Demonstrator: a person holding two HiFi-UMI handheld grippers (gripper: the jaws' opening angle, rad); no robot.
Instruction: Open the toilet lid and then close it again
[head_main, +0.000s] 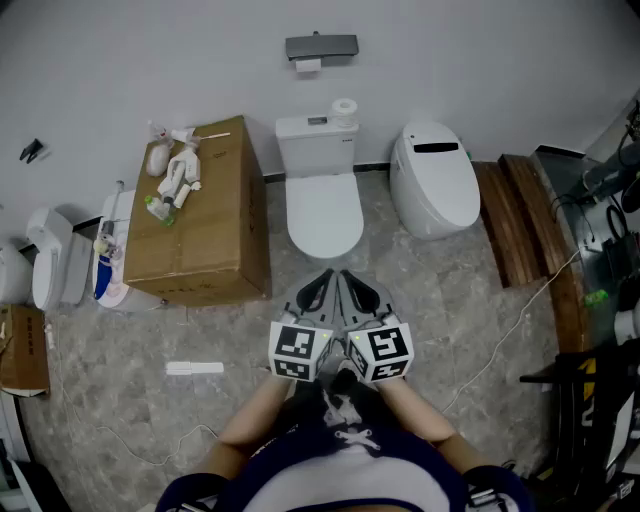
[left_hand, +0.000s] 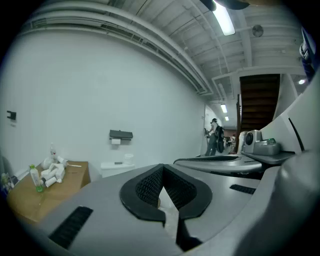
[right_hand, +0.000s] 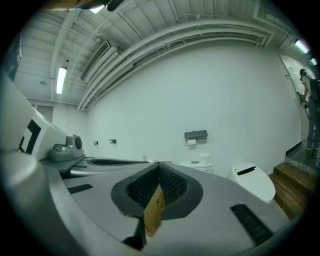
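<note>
The white toilet (head_main: 324, 208) stands against the back wall with its lid down; only its tank shows in the left gripper view (left_hand: 116, 168) and the right gripper view (right_hand: 194, 164). Both grippers are held side by side in front of my body, a short way before the bowl and touching nothing. The left gripper (head_main: 324, 280) (left_hand: 162, 169) has its jaws closed together and empty. The right gripper (head_main: 348, 280) (right_hand: 159, 169) is shut too; a small yellow printed slip (right_hand: 153, 210) shows in the gap behind its pads.
A second, rounded white toilet (head_main: 436, 180) (right_hand: 253, 183) stands to the right. A cardboard box (head_main: 200, 215) with bottles on top sits left of the toilet. A paper holder (head_main: 321, 46) hangs on the wall. Wooden steps (head_main: 525, 225) and cables lie at the right.
</note>
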